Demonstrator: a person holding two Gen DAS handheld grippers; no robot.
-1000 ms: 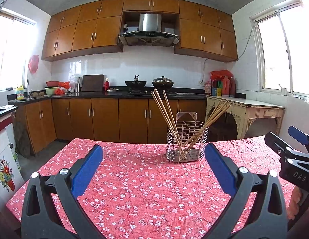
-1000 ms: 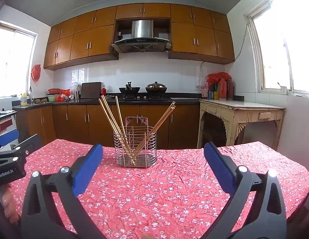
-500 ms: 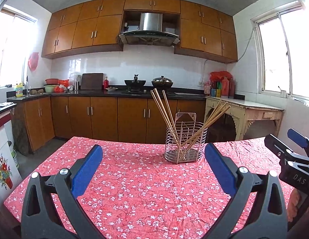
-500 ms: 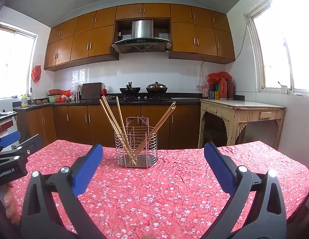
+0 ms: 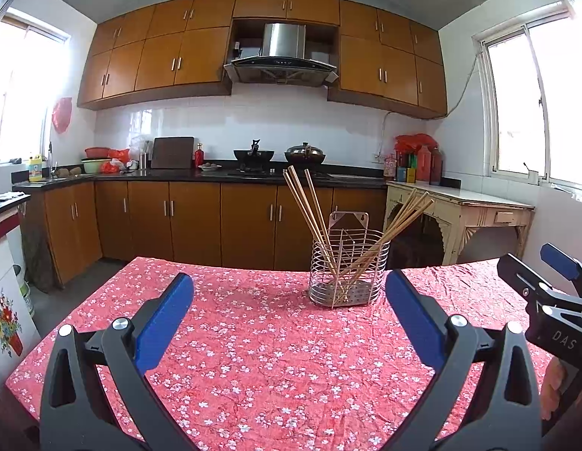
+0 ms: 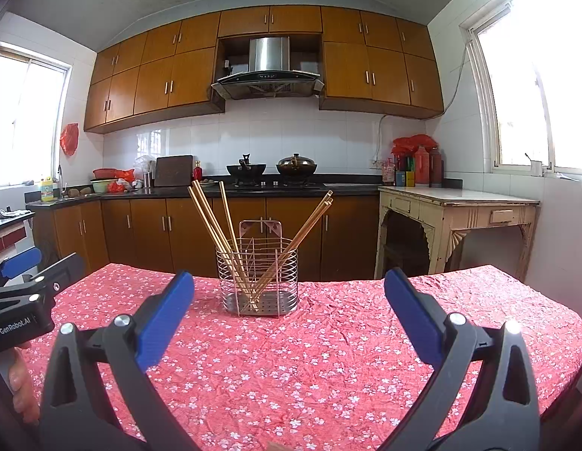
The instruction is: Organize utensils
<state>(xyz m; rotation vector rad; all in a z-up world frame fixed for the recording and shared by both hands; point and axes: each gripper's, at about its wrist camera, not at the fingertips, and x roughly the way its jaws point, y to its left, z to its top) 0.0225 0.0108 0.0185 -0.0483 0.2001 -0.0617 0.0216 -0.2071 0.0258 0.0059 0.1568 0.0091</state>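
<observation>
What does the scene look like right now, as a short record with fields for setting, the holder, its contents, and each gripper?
setting: kitchen, table under a red floral tablecloth
holder: wire utensil holder, upright on the cloth
contents: wooden chopsticks, leaning left and right
left gripper: open, empty, short of the holder
right gripper: open, empty, facing the holder
loose utensils on the cloth: none visible

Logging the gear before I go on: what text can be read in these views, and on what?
"DAS": right claw body, partly cut off.
"GenRobot.AI": left claw body.
Yellow bottle label by the sink: too small to read.
Bottles on the side table: labels blurred.
</observation>
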